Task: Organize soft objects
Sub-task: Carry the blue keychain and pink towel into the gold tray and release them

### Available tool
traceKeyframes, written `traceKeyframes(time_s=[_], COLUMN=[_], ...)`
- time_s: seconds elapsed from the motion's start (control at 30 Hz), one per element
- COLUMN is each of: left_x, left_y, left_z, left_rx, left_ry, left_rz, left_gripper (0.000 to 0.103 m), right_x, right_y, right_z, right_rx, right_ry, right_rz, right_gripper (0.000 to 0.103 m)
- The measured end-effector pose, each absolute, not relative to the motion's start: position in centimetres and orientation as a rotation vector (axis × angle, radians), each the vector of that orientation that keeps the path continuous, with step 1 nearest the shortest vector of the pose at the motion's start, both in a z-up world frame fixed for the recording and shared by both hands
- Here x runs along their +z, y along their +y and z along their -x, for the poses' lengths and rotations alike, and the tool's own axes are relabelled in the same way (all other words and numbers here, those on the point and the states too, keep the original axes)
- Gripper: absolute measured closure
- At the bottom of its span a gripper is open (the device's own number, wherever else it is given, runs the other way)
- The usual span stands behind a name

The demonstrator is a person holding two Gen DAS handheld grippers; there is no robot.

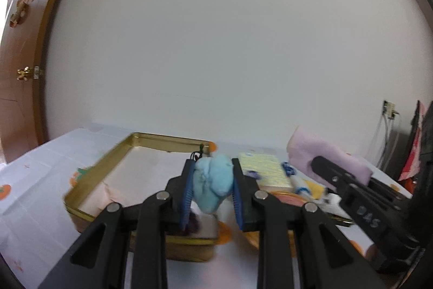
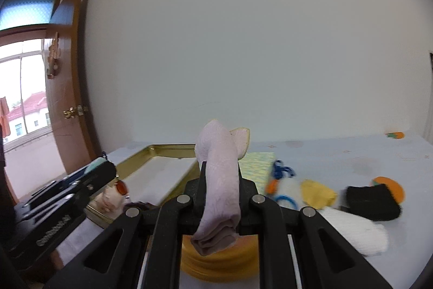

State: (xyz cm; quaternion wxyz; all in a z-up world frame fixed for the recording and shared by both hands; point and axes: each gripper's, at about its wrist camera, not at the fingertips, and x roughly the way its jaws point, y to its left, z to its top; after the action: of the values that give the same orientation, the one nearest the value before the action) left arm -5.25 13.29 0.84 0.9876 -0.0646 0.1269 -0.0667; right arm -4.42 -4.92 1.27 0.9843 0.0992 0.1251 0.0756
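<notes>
1. One gold tin [image 1: 113, 153] is counted.
2. Two grippers are seen: left gripper [image 1: 213, 182], right gripper [image 2: 220, 190].
3. One blue plush [image 1: 213, 180], one pink cloth [image 2: 219, 175] and one black cloth [image 2: 372, 201] are counted.

- Plain pale wall [image 1: 230, 31] filling most of both views.
- Brown wooden door [image 2: 67, 99] at left, brass handle [image 2: 71, 112].
- Daylit window [image 2: 24, 88] beyond, red-roofed building outside.
- White tabletop [image 2: 338, 156] with orange prints.
- Wall socket [image 1: 389, 109] at right.

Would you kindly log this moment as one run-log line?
left gripper: shut on blue plush | right gripper: shut on pink cloth | gold tin: open
</notes>
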Motion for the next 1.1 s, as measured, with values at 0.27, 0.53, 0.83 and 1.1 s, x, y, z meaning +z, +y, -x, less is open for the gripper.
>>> traceKeyframes(time_s=[0.27,0.53,0.83,1.1], left_x=[1.3,1.9,-0.6,-1.3], left_y=[17.2,19.4,20.6,20.8], left_z=[3.3,-0.3,-4.7,-5.7], left_rx=[-0.066,-0.016,0.102,0.105], left_ry=[0.253,0.254,0.431,0.489], left_rz=[0.135,0.090,0.072,0.091], left_gripper=[0.079,0.079,0.079,0.079], right_x=[2.3,2.2,0.0,-0.5], right_y=[0.2,3.8,5.9,6.7], right_z=[1.9,-1.7,-7.0,-8.3], right_rx=[0.237,0.243,0.231,0.252], right_ry=[0.243,0.292,0.441,0.498], right_rz=[-0.172,-0.166,-0.186,-0.185], right_gripper=[0.088,0.088,0.088,0.088])
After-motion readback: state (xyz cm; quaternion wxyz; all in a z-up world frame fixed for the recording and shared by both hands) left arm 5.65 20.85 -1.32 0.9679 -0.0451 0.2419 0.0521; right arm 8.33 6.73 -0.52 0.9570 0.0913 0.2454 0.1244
